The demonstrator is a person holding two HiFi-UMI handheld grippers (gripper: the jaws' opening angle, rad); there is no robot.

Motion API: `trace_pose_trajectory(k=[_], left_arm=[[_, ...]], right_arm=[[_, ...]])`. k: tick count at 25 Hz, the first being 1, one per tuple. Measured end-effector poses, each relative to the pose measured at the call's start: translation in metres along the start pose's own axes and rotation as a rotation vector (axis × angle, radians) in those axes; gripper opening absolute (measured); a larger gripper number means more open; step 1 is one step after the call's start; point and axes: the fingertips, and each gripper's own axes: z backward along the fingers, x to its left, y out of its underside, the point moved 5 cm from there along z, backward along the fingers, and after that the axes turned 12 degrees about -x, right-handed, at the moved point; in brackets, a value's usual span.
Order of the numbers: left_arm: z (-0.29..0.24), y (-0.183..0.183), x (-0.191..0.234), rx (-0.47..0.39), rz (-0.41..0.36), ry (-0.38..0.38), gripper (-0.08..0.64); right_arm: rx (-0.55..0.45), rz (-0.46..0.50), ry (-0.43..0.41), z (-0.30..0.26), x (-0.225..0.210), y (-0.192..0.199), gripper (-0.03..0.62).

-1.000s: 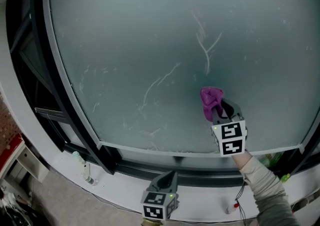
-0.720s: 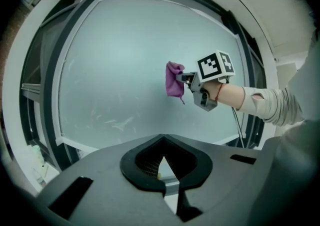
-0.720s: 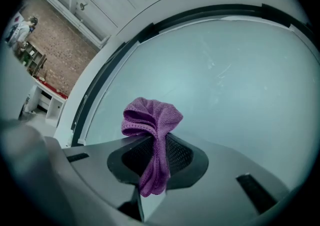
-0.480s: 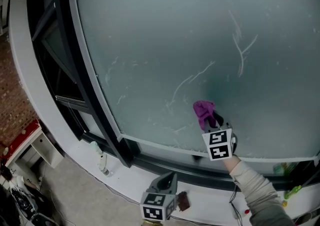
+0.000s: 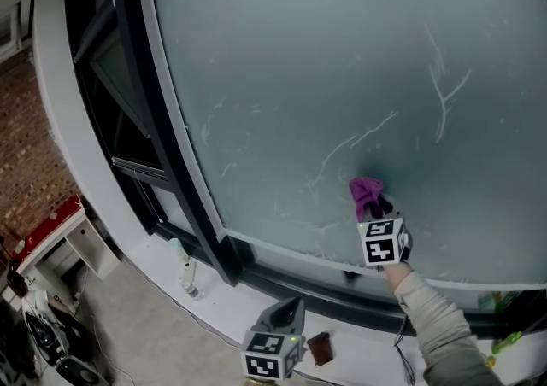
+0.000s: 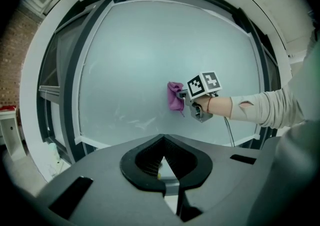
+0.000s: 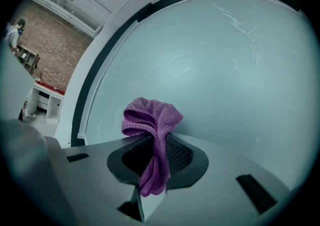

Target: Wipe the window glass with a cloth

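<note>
The frosted window glass (image 5: 325,60) fills most of the head view and carries thin white streaks (image 5: 443,90). A crumpled purple cloth (image 5: 366,195) is pressed on the lower part of the pane, left of and below those streaks. My right gripper (image 5: 377,208) is shut on it, and a sleeved arm (image 5: 432,320) reaches up from the bottom right. In the right gripper view the cloth (image 7: 152,135) hangs out between the shut jaws against the glass (image 7: 225,70). My left gripper (image 5: 285,307) stays low by the sill, away from the glass, shut and empty (image 6: 163,157).
A dark window frame (image 5: 128,119) runs down the left, with a white sill (image 5: 214,312) below the pane. On the sill stand a small white bottle (image 5: 185,266) and a brown object (image 5: 320,347). Red-and-white furniture (image 5: 51,235) stands at the far left, green items (image 5: 506,342) at the bottom right.
The right gripper has slid the cloth leftward along the lower glass, away from the forked streaks. The head view has swung, showing more of the left frame. The left gripper stayed low.
</note>
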Motion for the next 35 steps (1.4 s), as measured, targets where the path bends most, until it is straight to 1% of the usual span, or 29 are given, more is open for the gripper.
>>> trace_pose_trajectory(k=[2,6,13,20,28,35], left_arm=[[-0.001,0.000,0.001,0.001,0.002,0.001,0.005],[-0.005,0.000,-0.003,-0.002,0.001,0.014,0.005],[-0.016,-0.002,-0.022,-0.004,-0.004,0.071,0.005],[-0.029,-0.002,-0.049,0.001,-0.011,0.151,0.005],[-0.043,-0.002,-0.082,0.000,-0.019,0.234,0.005],[-0.053,0.000,-0.108,0.016,-0.019,0.297,0.005]], right_arm=[[0.010,-0.008,0.012,-0.002,-0.004,0.002,0.057],[0.011,0.007,0.013,0.000,-0.010,0.004,0.057],[0.014,0.011,0.058,0.021,-0.037,0.006,0.057],[0.029,0.025,0.133,0.053,-0.077,0.016,0.057],[0.078,0.047,0.227,0.095,-0.130,0.035,0.057],[0.126,0.054,0.342,0.138,-0.182,0.054,0.057]])
